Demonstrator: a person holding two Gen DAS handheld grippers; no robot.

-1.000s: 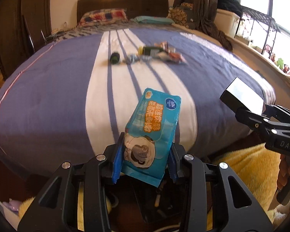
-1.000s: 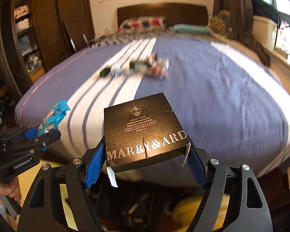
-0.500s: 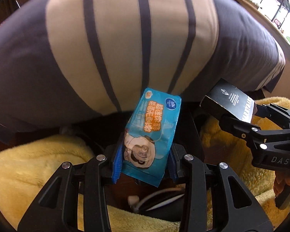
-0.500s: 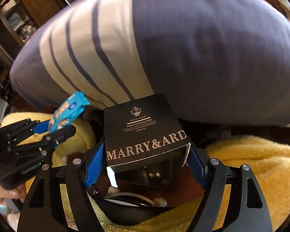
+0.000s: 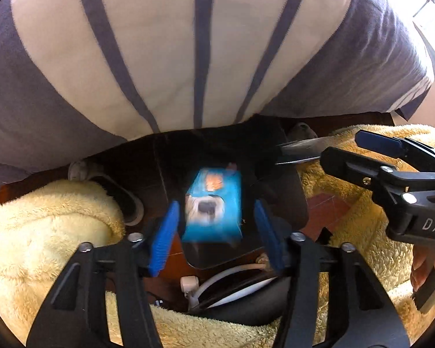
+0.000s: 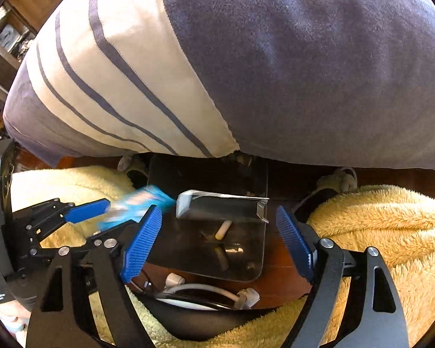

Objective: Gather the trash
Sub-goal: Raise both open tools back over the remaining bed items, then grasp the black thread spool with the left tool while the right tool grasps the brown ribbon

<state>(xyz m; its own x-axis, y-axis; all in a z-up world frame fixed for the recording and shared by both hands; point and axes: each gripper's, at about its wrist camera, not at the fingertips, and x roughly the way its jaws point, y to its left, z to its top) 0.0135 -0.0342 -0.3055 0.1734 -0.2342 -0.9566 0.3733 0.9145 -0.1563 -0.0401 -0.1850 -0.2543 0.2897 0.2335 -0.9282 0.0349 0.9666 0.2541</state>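
Below the bed, both claws just released trash

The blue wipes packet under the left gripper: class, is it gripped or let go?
Let go. The blue wipes packet is motion-blurred, clear of both blue pads of the left gripper, whose jaws have just been opening.

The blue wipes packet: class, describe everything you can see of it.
The blue plastic wipes packet is flat and soft-looking, with a white cartoon figure and an orange mark. It is motion-blurred between the left gripper's blue pads, which have just been opening and do not touch it. It hangs over the dark bin.
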